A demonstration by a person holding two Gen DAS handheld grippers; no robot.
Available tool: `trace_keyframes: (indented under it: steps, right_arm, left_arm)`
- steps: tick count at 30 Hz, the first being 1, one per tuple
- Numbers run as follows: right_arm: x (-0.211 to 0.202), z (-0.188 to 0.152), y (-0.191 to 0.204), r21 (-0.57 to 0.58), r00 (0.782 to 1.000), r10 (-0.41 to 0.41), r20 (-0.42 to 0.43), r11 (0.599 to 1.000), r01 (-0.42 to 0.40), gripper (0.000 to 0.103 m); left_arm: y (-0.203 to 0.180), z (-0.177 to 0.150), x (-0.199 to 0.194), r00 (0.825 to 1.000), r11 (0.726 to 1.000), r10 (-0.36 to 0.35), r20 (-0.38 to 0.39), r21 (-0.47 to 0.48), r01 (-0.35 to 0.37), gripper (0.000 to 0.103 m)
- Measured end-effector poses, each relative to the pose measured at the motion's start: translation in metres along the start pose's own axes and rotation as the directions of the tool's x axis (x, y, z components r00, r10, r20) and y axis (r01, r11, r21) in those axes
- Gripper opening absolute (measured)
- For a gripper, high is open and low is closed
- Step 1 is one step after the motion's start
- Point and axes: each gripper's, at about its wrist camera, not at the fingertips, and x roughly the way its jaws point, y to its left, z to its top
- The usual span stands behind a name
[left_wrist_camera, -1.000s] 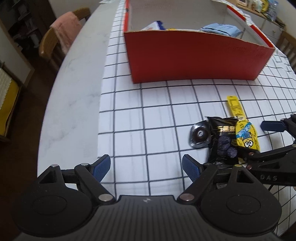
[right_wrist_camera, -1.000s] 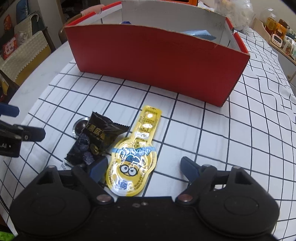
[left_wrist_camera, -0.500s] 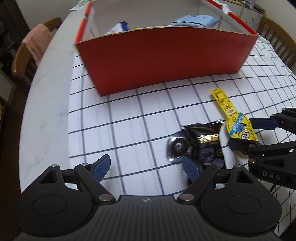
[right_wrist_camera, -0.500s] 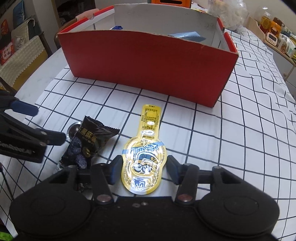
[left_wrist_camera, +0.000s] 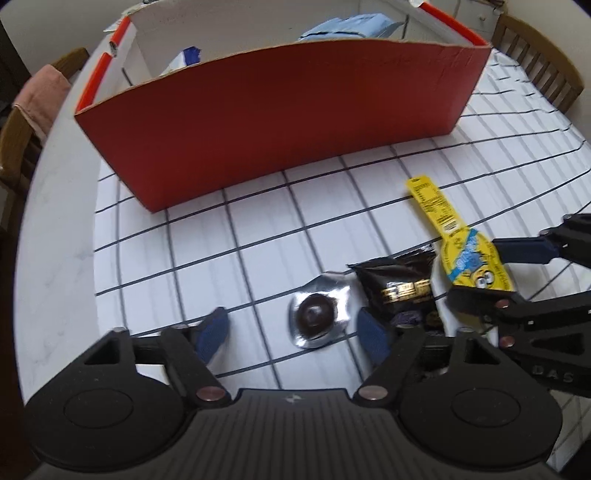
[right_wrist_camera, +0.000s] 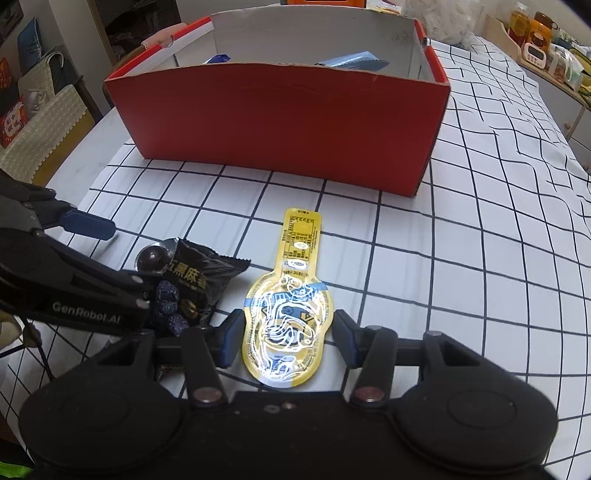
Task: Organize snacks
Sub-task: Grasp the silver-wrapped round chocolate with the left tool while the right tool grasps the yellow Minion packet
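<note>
Moved in closer since a moment ago: right gripper [right_wrist_camera: 288, 338] now down around the fat end of the yellow snack pouch [right_wrist_camera: 290, 310], one blue pad on each side, not yet squeezing as far as can be told. Flat on the checked tablecloth [right_wrist_camera: 461, 258], with its thin end pointing at the red box [right_wrist_camera: 280, 122]. Shiny with glare on the round part.

Just left of it, a black snack bag [right_wrist_camera: 201, 278], crumpled, with gold letters on it. Right beside that, a round foil-wrapped chocolate [left_wrist_camera: 318, 316], dark in the middle, silver at the edges.

Left gripper [left_wrist_camera: 293, 332] wide apart, holding nothing, low over the cloth with the chocolate sitting between its two blue pads. Right pad close to the black bag; touching or not, hard to say.

Farther back, open at the top, white inside, with a light blue packet [left_wrist_camera: 347, 27] and another packet with dark blue on it [left_wrist_camera: 184, 61] peeking over the wall.

Off to the side, a wooden chair [left_wrist_camera: 22, 122] with a pink cloth [left_wrist_camera: 44, 94] draped on it.
</note>
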Motion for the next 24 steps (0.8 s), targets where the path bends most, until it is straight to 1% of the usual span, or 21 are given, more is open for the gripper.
trace_keyframes:
  steps: [1, 2, 4, 5, 6, 10, 13, 18, 24]
  right_arm:
    - [0.000, 0.000, -0.001, 0.003, 1.000, 0.000, 0.000, 1.000, 0.000, 0.051]
    - [-0.001, 0.000, -0.002, 0.006, 1.000, 0.000, 0.000, 1.000, 0.000, 0.051]
    - [0.000, 0.000, -0.004, 0.011, 1.000, 0.001, 0.000, 1.000, -0.001, 0.051]
    - [-0.001, 0.000, -0.005, 0.013, 1.000, 0.001, 0.000, 1.000, -0.001, 0.051]
    - [-0.001, 0.000, -0.006, 0.016, 1.000, 0.001, 0.000, 1.000, -0.001, 0.051]
    - [-0.002, -0.001, -0.007, 0.032, 1.000, 0.004, 0.002, 0.999, -0.004, 0.051]
    - [-0.004, -0.002, -0.007, 0.041, 1.000, 0.012, 0.005, 0.999, -0.012, 0.051]
    - [-0.012, -0.004, -0.009, 0.060, 1.000, 0.016, 0.023, 0.998, -0.017, 0.051]
    - [-0.024, -0.006, -0.009, 0.072, 0.999, 0.020, 0.041, 0.997, -0.023, 0.051]
  left_arm:
    - [0.001, 0.000, 0.000, 1.000, 1.000, -0.013, 0.000, -0.006, 0.013, 0.062]
    - [0.000, 0.000, -0.001, 1.000, 1.000, -0.012, 0.004, -0.003, 0.012, 0.060]
    - [-0.003, 0.000, -0.002, 1.000, 1.000, -0.012, 0.010, 0.005, 0.012, 0.048]
    - [-0.003, 0.000, -0.003, 1.000, 1.000, -0.011, 0.013, 0.005, 0.011, 0.044]
    - [-0.004, 0.000, -0.003, 1.000, 1.000, -0.010, 0.014, 0.002, 0.010, 0.036]
    - [-0.001, -0.001, -0.004, 1.000, 1.000, -0.010, 0.013, -0.030, 0.010, 0.035]
    - [0.008, -0.004, -0.007, 1.000, 0.997, -0.019, 0.003, -0.074, 0.019, 0.034]
    - [0.020, -0.011, -0.014, 1.000, 0.991, -0.014, -0.007, -0.135, 0.013, 0.034]
    - [0.028, -0.021, -0.030, 1.000, 0.985, -0.006, 0.014, -0.172, 0.008, 0.034]
